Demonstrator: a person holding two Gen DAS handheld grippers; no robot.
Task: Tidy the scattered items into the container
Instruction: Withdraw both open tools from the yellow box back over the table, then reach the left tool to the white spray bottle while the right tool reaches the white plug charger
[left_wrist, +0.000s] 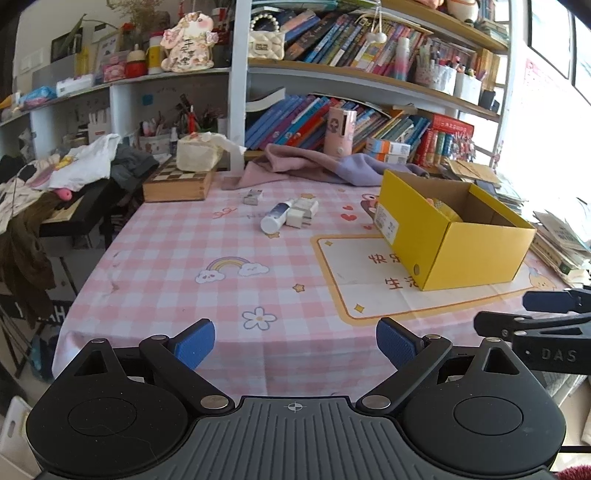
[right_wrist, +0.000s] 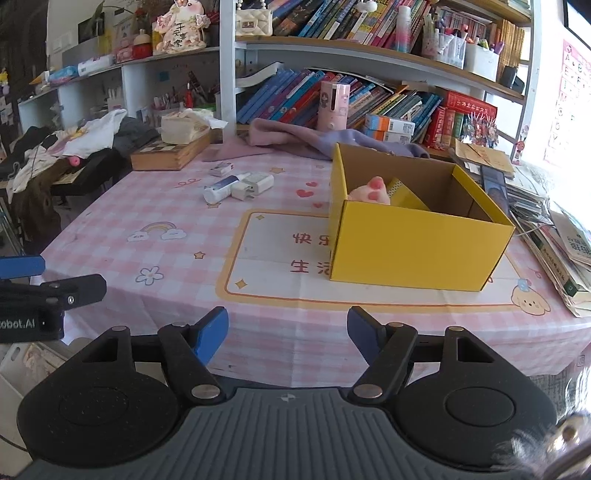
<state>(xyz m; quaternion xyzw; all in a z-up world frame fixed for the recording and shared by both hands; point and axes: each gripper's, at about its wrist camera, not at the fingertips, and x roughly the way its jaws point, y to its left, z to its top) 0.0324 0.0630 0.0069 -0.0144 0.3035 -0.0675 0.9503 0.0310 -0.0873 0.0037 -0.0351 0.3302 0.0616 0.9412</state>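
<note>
A yellow cardboard box (left_wrist: 476, 251) (right_wrist: 417, 247) stands open on the right of the pink checked table. Inside it lie a pink paw toy (right_wrist: 371, 190) and a yellow item (right_wrist: 406, 197). On the table's far middle lie a white-and-blue bottle (left_wrist: 276, 216) (right_wrist: 221, 187), a white charger (left_wrist: 303, 212) (right_wrist: 255, 185) and a small grey-white box (left_wrist: 253, 196) (right_wrist: 222, 168). My left gripper (left_wrist: 295, 345) is open and empty over the near table edge. My right gripper (right_wrist: 288, 334) is open and empty, to the right of the left one.
A wooden chess box (left_wrist: 177, 184) with a tissue pack stands at the far left. Pink and purple cloth (left_wrist: 314, 168) lies at the back. Stacked books and papers (right_wrist: 554, 236) line the right edge. Shelves of books rise behind.
</note>
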